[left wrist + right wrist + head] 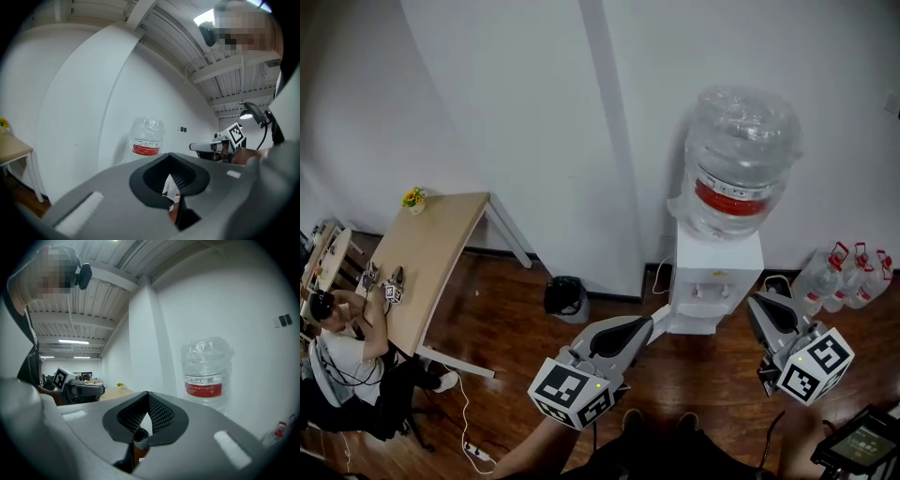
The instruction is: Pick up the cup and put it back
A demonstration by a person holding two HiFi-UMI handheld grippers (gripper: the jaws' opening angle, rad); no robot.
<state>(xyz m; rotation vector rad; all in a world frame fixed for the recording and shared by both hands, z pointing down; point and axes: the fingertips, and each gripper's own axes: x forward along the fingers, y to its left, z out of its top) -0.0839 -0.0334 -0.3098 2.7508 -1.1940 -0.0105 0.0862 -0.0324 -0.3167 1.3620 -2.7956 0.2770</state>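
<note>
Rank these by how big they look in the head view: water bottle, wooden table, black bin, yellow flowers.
1. The wooden table and the water bottle look about alike. The bottle seems nearer the camera, so I leave them unranked.
2. black bin
3. yellow flowers

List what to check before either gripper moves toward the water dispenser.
1. Left gripper ready to grasp: not ok. Its jaws are together with nothing held.
2. Right gripper ready to grasp: not ok. Its jaws are together and it holds nothing.
3. Cup located: cannot tell. No view shows one clearly.
4. Water dispenser ahead of both grippers, upright: ok. The bottle sits on top of it.
5. Spare bottles on the floor, apart from the right gripper: ok.
6. Bin left of the dispenser, apart from the left gripper: ok.
</note>
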